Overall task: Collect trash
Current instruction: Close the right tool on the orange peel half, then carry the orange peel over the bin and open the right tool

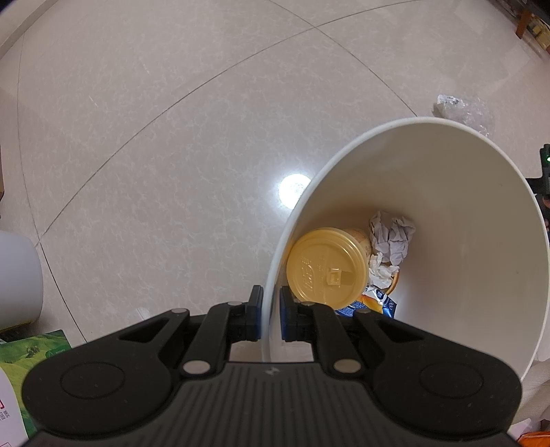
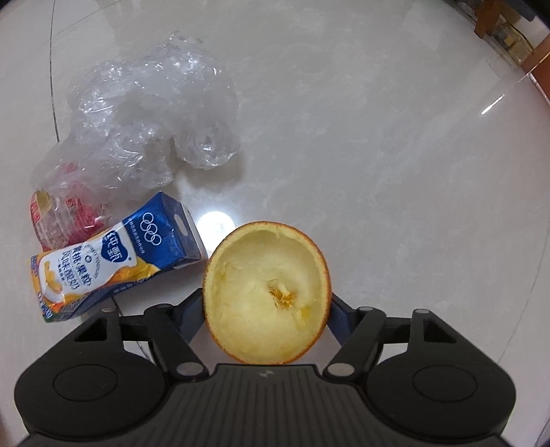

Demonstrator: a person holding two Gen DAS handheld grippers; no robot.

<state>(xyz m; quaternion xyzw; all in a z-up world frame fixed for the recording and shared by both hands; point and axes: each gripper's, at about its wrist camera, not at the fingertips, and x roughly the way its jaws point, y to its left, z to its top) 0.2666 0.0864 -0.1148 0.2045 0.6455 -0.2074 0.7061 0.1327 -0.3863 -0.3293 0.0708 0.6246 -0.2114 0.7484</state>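
My left gripper (image 1: 271,299) is shut on the near rim of a white trash bin (image 1: 464,223), one finger outside the wall and one inside. In the bin lie a yellow-lidded cup (image 1: 326,271), crumpled paper (image 1: 392,237) and a blue carton (image 1: 378,304). In the right wrist view a hollowed orange peel half (image 2: 268,292), pith side up, sits between the fingers of my right gripper (image 2: 266,306), and both pads touch its sides. On the floor to its left lie a blue and white milk carton (image 2: 113,258), a red wrapper (image 2: 58,220) and crumpled clear plastic (image 2: 147,113).
Pale tiled floor (image 1: 172,137) surrounds the bin. A clear plastic wrapper (image 1: 460,106) lies beyond the bin. A green box (image 1: 31,350) and a white cylinder (image 1: 17,275) stand at the left edge. Wooden furniture (image 2: 498,20) is at the far right.
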